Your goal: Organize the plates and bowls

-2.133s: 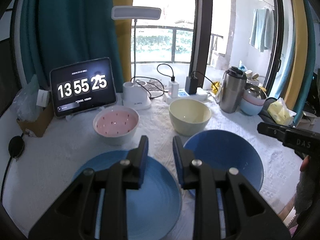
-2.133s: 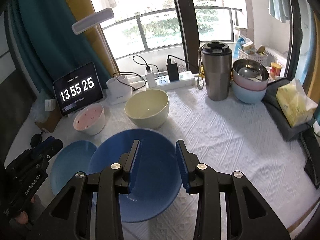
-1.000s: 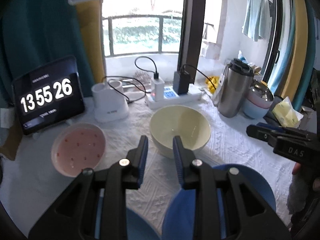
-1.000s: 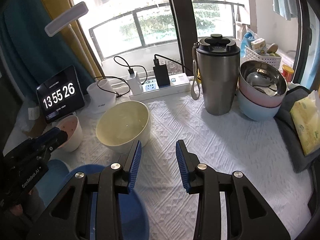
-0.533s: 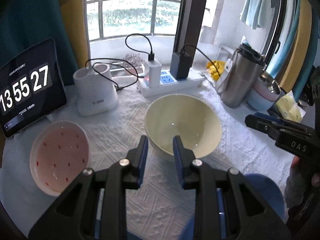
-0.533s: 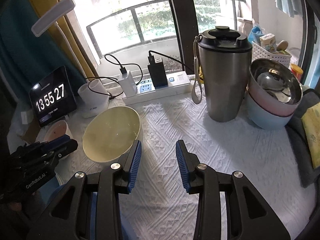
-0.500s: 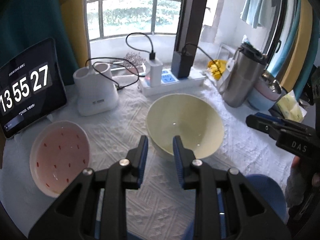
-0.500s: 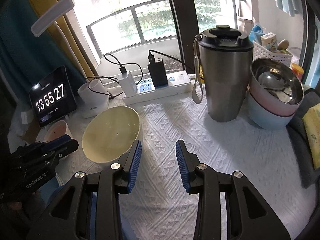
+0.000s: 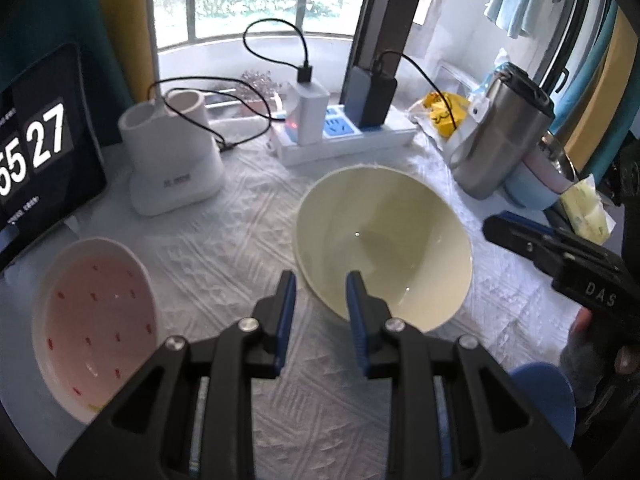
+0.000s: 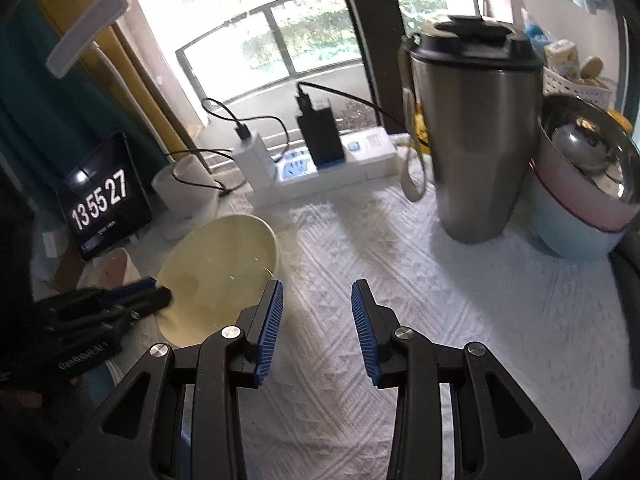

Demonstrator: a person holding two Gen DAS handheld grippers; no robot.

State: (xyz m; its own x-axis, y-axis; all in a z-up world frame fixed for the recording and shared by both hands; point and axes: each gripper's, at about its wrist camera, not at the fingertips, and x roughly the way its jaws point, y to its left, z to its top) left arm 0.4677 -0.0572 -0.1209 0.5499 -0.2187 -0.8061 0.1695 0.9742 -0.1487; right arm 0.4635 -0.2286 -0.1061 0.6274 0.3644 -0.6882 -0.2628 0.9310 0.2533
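Two spread, empty grippers, left gripper (image 9: pixel 320 304) and right gripper (image 10: pixel 317 316), flank the cream bowl (image 9: pixel 380 240); a one-sided rim pinch may tip it.

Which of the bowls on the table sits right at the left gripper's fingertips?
The pale yellow bowl: its near rim lies between the left gripper fingers. The pink speckled bowl sits off to the side, apart from them.
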